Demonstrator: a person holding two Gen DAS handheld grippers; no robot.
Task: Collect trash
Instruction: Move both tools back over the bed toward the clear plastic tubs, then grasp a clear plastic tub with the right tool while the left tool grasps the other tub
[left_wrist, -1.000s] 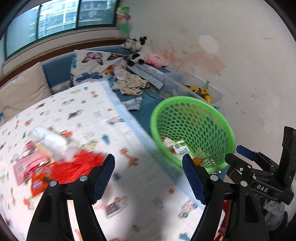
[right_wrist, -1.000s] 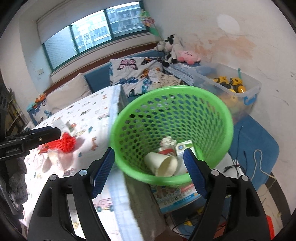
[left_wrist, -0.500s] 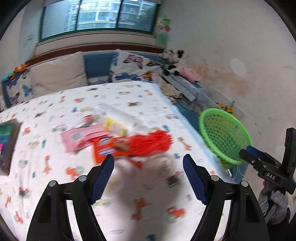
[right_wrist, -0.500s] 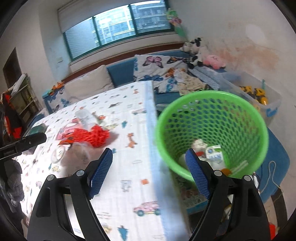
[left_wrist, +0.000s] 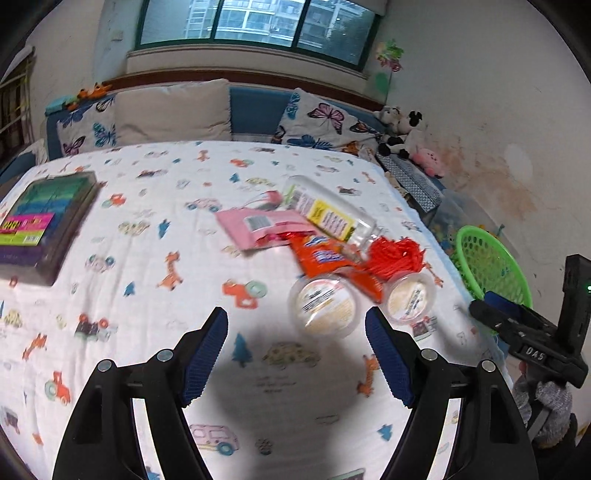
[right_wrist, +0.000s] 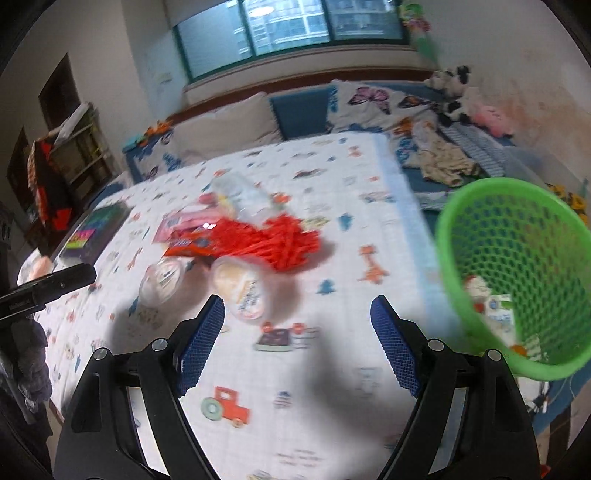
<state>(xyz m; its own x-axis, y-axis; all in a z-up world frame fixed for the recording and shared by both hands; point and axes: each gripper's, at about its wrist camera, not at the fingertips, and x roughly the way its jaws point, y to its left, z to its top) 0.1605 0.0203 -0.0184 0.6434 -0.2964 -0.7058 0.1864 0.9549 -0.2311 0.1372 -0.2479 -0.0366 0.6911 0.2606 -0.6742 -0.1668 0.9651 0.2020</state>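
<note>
A heap of trash lies on the patterned table cloth (left_wrist: 147, 258): two clear lidded cups (left_wrist: 324, 307) (left_wrist: 410, 296), a red net bag (left_wrist: 397, 254), an orange wrapper (left_wrist: 320, 256), a pink packet (left_wrist: 260, 225) and a clear bottle (left_wrist: 328, 214). My left gripper (left_wrist: 295, 354) is open and empty, just short of the near cup. My right gripper (right_wrist: 297, 343) is open and empty above the cloth, near the other cup (right_wrist: 242, 291). The green basket (right_wrist: 517, 266) stands off the table's right edge with trash inside.
A dark box with bright labels (left_wrist: 40, 221) lies at the table's far left. Cushions (left_wrist: 173, 110) and soft toys (left_wrist: 399, 133) line the bench behind. Clothes (right_wrist: 443, 162) lie on the bench right of the table.
Both grippers have swung left, away from the basket and towards the trash heap on the table. Both stayed open and empty.
</note>
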